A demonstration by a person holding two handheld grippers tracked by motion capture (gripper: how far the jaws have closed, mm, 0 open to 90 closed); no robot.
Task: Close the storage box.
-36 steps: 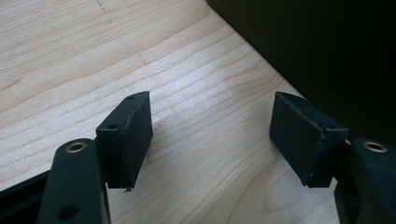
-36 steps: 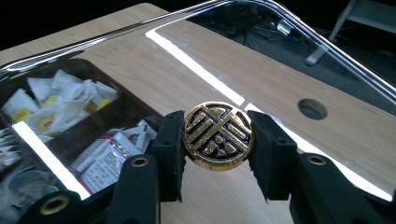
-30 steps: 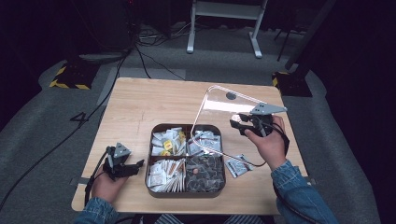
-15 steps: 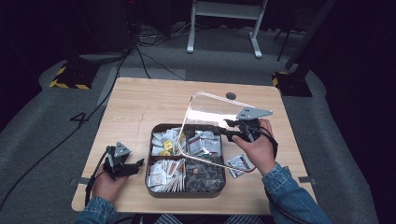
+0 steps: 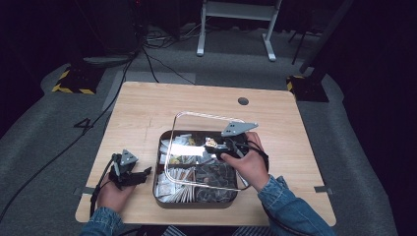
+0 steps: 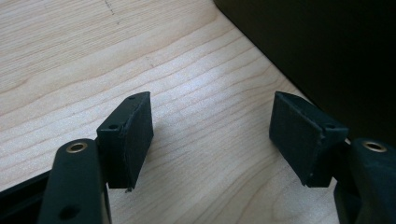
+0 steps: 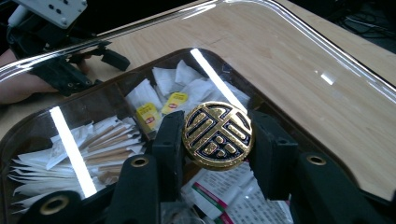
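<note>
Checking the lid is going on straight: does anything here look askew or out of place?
Yes. The clear lid, held by its gold knob in the right gripper, hangs tilted and shifted toward the table's far side, not seated on the compartment box. One packet lies outside the box by its right edge.

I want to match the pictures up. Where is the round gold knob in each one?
High view: the gold knob sits just right of the middle, on the clear lid, held by the right tool.
Right gripper view: gold knob in the middle, between the jaws.
Left gripper view: not in it.
Shared landmark: the wooden table.
</note>
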